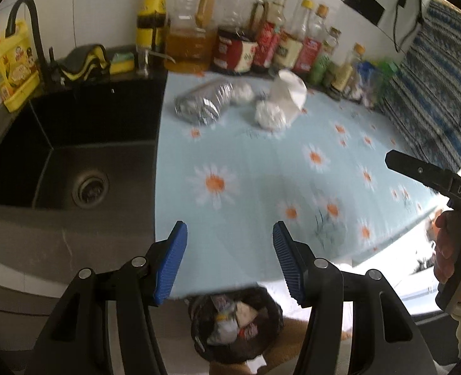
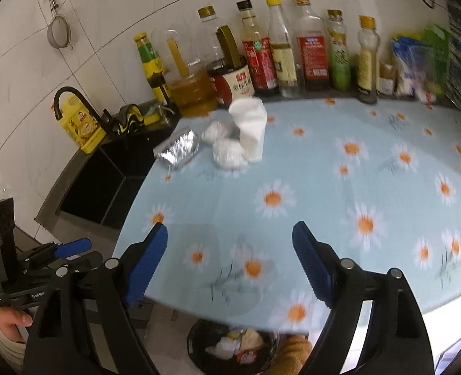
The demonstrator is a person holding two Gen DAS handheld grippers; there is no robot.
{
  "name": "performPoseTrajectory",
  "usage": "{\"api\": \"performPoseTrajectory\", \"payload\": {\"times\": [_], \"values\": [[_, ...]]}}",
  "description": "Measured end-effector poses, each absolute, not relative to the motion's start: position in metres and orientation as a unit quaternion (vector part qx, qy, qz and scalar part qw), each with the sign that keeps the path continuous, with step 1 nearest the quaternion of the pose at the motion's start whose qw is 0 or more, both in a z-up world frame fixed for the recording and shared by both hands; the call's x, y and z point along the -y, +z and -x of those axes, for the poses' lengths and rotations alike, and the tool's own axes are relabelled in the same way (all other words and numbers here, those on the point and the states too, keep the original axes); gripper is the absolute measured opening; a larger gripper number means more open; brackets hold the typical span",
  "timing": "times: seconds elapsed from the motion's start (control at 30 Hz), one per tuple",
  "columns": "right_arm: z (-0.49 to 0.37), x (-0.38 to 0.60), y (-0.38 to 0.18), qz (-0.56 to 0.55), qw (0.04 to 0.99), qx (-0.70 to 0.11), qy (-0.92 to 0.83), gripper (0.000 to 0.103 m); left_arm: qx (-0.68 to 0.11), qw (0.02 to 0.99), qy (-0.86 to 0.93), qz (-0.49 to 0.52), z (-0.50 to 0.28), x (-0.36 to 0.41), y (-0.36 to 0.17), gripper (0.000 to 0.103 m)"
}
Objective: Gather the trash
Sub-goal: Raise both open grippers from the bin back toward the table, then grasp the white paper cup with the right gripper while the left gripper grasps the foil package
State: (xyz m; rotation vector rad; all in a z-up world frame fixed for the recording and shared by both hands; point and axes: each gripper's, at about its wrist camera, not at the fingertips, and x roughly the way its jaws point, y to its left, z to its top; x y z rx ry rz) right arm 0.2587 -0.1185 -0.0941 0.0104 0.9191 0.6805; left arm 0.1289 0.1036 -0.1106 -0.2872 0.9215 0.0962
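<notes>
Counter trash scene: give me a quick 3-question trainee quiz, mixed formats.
1. True or false: the left gripper holds a foil ball.
2. Which stands upright on the floral cloth? A) foil tray B) white paper cup C) foil balls
3. Fill in: the trash bin sits on the ____, below the counter edge.

Key: 1 false, both the left and right gripper are open and empty; 2 B; 3 floor.

Left gripper (image 1: 230,261) is hovering with its blue fingers (image 1: 171,262) spread wide, gripping nothing. Right gripper (image 2: 230,262) is poised alongside, fingers (image 2: 311,265) equally parted and empty, each tool gripped by a bare hand (image 2: 10,323).
</notes>
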Motion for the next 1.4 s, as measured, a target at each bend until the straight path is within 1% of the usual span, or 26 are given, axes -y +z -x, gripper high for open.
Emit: {"api": "performPoseTrajectory", "payload": {"times": [0.1, 0.13, 0.17, 0.27, 0.3, 0.33, 0.37, 0.6, 0.67, 0.7, 0.73, 0.77, 1.03, 1.4], "values": [[-0.284, 0.110, -0.090, -0.002, 0.837, -0.432, 0.336, 0.082, -0.437, 0.888, 0.062, 0.128, -0.152, -0.108, -0.102, 0.055], [-0.292, 0.108, -0.090, 0.000, 0.836, -0.432, 0.340, 0.089, -0.436, 0.889, 0.066, 0.125, -0.158, -0.109, -0.100, 0.055], [-0.297, 0.106, -0.090, 0.001, 0.835, -0.431, 0.342, 0.091, -0.436, 0.889, 0.071, 0.121, -0.168, -0.111, -0.096, 0.055], [-0.321, 0.099, -0.092, 0.001, 0.829, -0.435, 0.352, 0.091, -0.436, 0.889, 0.083, 0.114, -0.188, -0.115, -0.089, 0.055], [-0.332, 0.096, -0.094, 0.001, 0.825, -0.440, 0.356, 0.091, -0.437, 0.888, 0.089, 0.109, -0.196, -0.116, -0.086, 0.060], [-0.339, 0.094, -0.095, 0.001, 0.823, -0.441, 0.357, 0.091, -0.435, 0.889, 0.096, 0.105, -0.203, -0.117, -0.084, 0.074], [-0.346, 0.093, -0.095, 0.000, 0.823, -0.440, 0.359, 0.091, -0.431, 0.891, 0.101, 0.102, -0.209, -0.119, -0.082, 0.078], [-0.390, 0.074, -0.105, 0.007, 0.812, -0.453, 0.369, 0.091, -0.455, 0.882, 0.100, 0.077, -0.265, -0.126, -0.086, 0.078], [-0.400, 0.069, -0.108, 0.009, 0.811, -0.452, 0.370, 0.094, -0.465, 0.878, 0.097, 0.064, -0.279, -0.128, -0.091, 0.078], [-0.405, 0.065, -0.111, 0.012, 0.811, -0.453, 0.370, 0.098, -0.468, 0.876, 0.095, 0.057, -0.287, -0.130, -0.093, 0.081], [-0.411, 0.061, -0.115, 0.014, 0.809, -0.455, 0.371, 0.098, -0.474, 0.874, 0.098, 0.050, -0.294, -0.133, -0.096, 0.087], [-0.415, 0.059, -0.117, 0.015, 0.808, -0.457, 0.371, 0.098, -0.477, 0.872, 0.099, 0.045, -0.300, -0.135, -0.098, 0.088], [-0.443, 0.039, -0.146, 0.016, 0.792, -0.481, 0.375, 0.098, -0.522, 0.849, 0.081, -0.018, -0.348, -0.132, -0.128, 0.088], [-0.464, 0.024, -0.163, 0.004, 0.786, -0.489, 0.379, 0.098, -0.561, 0.824, 0.070, -0.044, -0.374, -0.139, -0.159, 0.088]]}}
